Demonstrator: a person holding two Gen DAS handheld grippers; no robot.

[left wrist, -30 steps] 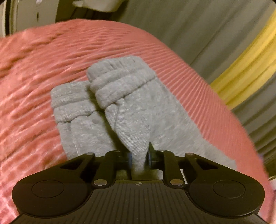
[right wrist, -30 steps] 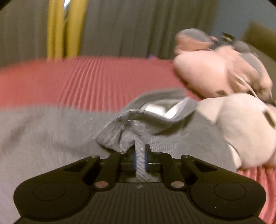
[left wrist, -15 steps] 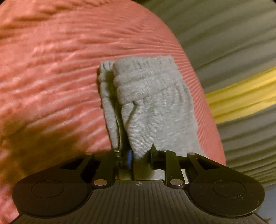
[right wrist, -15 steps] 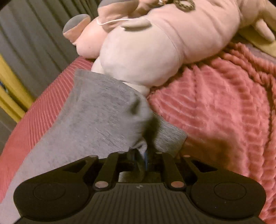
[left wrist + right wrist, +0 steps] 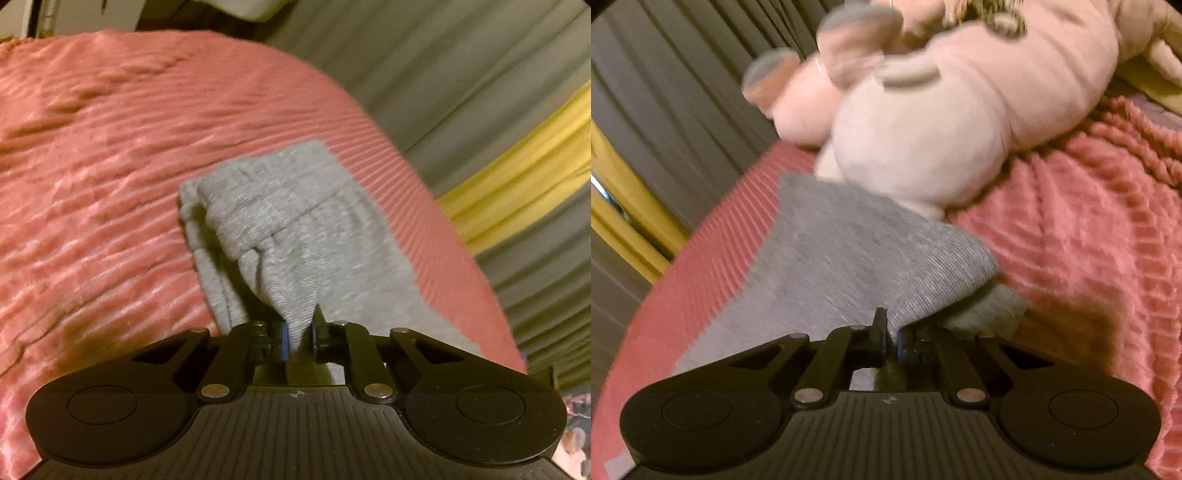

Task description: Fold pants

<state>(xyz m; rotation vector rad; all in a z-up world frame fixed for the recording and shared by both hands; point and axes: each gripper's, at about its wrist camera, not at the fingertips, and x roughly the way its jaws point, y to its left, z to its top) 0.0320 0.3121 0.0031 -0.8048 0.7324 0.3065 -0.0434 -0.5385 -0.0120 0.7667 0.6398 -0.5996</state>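
Observation:
Grey knit pants (image 5: 295,229) lie on a pink ribbed bedspread (image 5: 110,147), one leg laid over the other with the ribbed cuffs stacked at the far end. In the left wrist view my left gripper (image 5: 299,338) is closing its jaws on a pinched ridge of the upper leg's fabric. In the right wrist view the pants (image 5: 849,251) are doubled over near the waist end. There my right gripper (image 5: 892,339) is closing tight on the folded edge, with the cloth pulled taut between the pads.
A large pink plush toy (image 5: 942,129) lies on the bed, touching the far end of the pants. The bed edge (image 5: 424,177) drops off toward grey curtains (image 5: 443,55) with a yellow stripe (image 5: 517,166). Bedspread (image 5: 1089,240) stretches to the right.
The two cuffs lay side by side; now one leg lies on top of the other. The right gripper rolled and carried its fabric over beside the plush toy.

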